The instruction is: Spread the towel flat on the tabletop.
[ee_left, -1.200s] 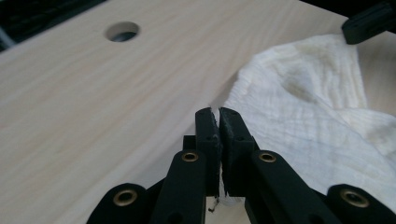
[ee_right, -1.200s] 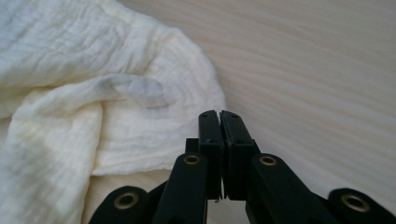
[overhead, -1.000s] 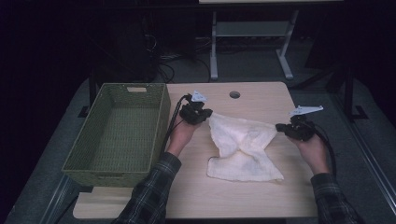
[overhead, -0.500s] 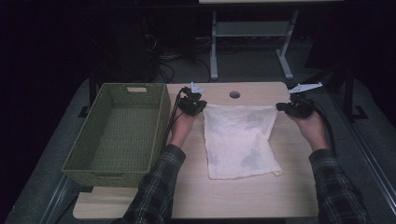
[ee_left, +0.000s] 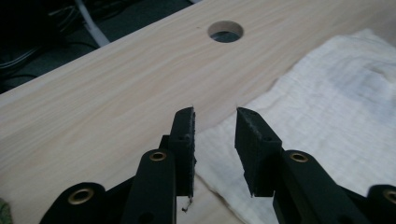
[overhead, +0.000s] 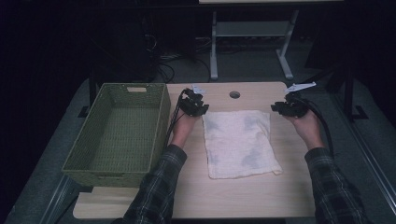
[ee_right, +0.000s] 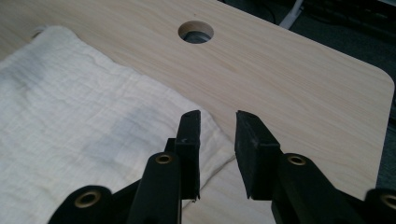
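- A cream cloth is seen spread flat on the wooden table, its far edge lying between the two grippers and its near right corner slightly turned out.
- The left gripper is held at the cloth's far left corner; in the left gripper view its jaws have just been opening and stand apart, with the cloth's edge lying on the table below the gap and nothing pinched.
- The right gripper is held at the far right corner; in the right gripper view its jaws have likewise just been opening, parted above the cloth's corner, with no fabric pressed between the pads.
- A round hole is cut in the table just beyond the cloth's far edge.
- A green woven basket is set at the table's left side, beside the left forearm in a plaid sleeve.
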A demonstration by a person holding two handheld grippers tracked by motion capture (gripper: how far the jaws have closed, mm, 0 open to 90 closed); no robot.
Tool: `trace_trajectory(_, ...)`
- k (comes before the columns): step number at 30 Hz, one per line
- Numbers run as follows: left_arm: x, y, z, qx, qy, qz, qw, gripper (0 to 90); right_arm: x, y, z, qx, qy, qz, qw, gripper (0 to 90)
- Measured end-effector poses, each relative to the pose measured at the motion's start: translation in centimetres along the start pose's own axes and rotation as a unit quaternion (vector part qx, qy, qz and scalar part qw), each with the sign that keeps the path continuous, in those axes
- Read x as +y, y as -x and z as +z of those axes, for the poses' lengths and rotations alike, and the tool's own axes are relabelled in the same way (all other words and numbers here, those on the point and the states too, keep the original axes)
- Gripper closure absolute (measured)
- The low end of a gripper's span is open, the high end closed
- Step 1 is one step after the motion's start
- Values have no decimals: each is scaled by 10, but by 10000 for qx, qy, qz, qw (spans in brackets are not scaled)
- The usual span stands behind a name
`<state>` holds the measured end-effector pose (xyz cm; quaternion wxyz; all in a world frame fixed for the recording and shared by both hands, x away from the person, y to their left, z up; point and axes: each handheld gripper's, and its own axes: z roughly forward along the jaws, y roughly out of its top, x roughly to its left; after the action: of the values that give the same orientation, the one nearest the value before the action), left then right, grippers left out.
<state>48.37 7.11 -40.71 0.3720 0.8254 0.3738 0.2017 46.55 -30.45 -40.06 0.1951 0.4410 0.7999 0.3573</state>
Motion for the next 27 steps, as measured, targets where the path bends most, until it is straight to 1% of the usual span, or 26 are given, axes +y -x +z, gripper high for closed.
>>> trace_trajectory(1,0,2,-2,-49,19,-3,10000,663,0,0,0,0,0,0,10000,705)
trace_trajectory(3,-1,9,-8,-228,12,11,9997,650,-4,-3,-4,70,30,30,10000,704)
trace_trajectory(4,-1,12,-11,-253,10,19,9997,646,-10,-6,-7,111,40,22,9999,705)
trace_trajectory(5,-3,19,-16,-360,17,34,9993,645,-14,-8,-9,144,37,39,9999,705)
trace_trajectory(6,-3,19,-16,-360,17,34,9993,643,-14,-8,-9,144,37,39,9999,705)
trace_trajectory(7,-4,24,-19,-433,-23,95,9990,643,-18,-10,-10,178,40,48,9998,705)
trace_trajectory(9,-7,33,-24,-491,-42,204,9986,637,-31,-18,-16,277,14,103,9996,707)
trace_trajectory(11,-10,40,-29,-597,-35,226,9980,636,-33,-19,-18,282,6,96,9996,706)
trace_trajectory(12,-13,44,-32,-669,-16,243,9975,637,-37,-22,-20,287,15,71,9996,706)
trace_trajectory(13,-16,47,-35,-743,-2,206,9970,637,-42,-24,-23,313,-4,89,9995,706)
trace_trajectory(14,-22,52,-40,-840,-34,249,9961,637,-48,-28,-27,353,20,112,9993,706)
trace_trajectory(15,-26,54,-43,-890,-58,268,9957,637,-52,-30,-31,371,22,141,9992,706)
trace_trajectory(16,-26,54,-43,-890,-58,268,9957,637,-52,-30,-31,371,22,141,9992,706)
trace_trajectory(17,-34,59,-48,-992,-81,267,9947,637,-59,-34,-36,408,44,139,9991,706)
trace_trajectory(18,-34,59,-48,-992,-81,267,9947,637,-59,-34,-36,408,44,139,9991,706)
trace_trajectory(19,-39,61,-51,-1042,-91,278,9941,637,-62,-37,-39,420,38,154,9990,706)
trace_trajectory(20,-45,65,-54,-1107,-116,311,9933,636,-69,-43,-44,446,35,121,9989,706)
trace_trajectory(22,-54,70,-59,-1184,-118,341,9923,636,-72,-45,-46,455,58,104,9989,706)
trace_trajectory(23,-59,72,-61,-1242,-150,354,9915,636,-78,-50,-49,470,48,104,9988,705)
trace_trajectory(25,-68,77,-66,-1335,-198,425,9899,636,-80,-52,-50,467,39,83,9989,704)
trace_trajectory(26,-76,81,-70,-1418,-200,440,9887,635,-85,-57,-52,497,42,76,9987,700)
trace_trajectory(27,-76,81,-70,-1418,-200,440,9887,632,-85,-57,-52,497,42,76,9987,700)
